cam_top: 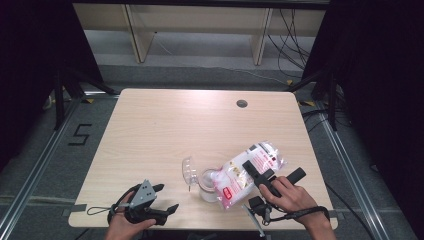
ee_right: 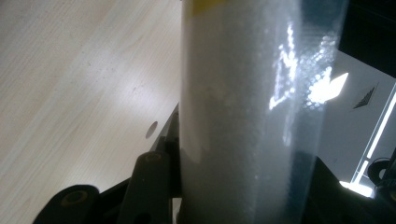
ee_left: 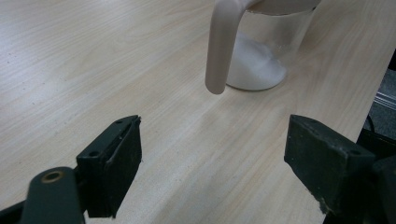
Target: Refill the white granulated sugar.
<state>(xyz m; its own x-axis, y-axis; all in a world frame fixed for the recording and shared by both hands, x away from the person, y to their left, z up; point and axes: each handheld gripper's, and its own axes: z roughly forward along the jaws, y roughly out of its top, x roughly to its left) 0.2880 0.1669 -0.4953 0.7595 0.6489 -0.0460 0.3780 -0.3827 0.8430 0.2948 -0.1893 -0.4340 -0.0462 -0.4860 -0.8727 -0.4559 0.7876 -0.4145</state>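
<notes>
A clear jar (cam_top: 209, 186) with white powder in its bottom stands near the table's front edge, its clear lid (cam_top: 189, 172) flipped open to the left. A plastic bag of white grains (cam_top: 235, 177) with a red-and-white label lies tilted, its lower end over the jar's mouth. My right gripper (cam_top: 252, 172) is shut on the bag; in the right gripper view the bag (ee_right: 243, 116) stands between the jaws. My left gripper (cam_top: 166, 197) rests open at the front left, nothing between its fingers (ee_left: 112, 163). The left gripper view looks at the jar (ee_left: 261, 51) and a pale curved handle (ee_left: 219, 46).
The wooden table (cam_top: 165, 130) has a round cable hole (cam_top: 242, 103) at the back right. Light wooden shelving (cam_top: 200, 25) stands behind it, with cables on the floor at the right. Black curtains hang on both sides.
</notes>
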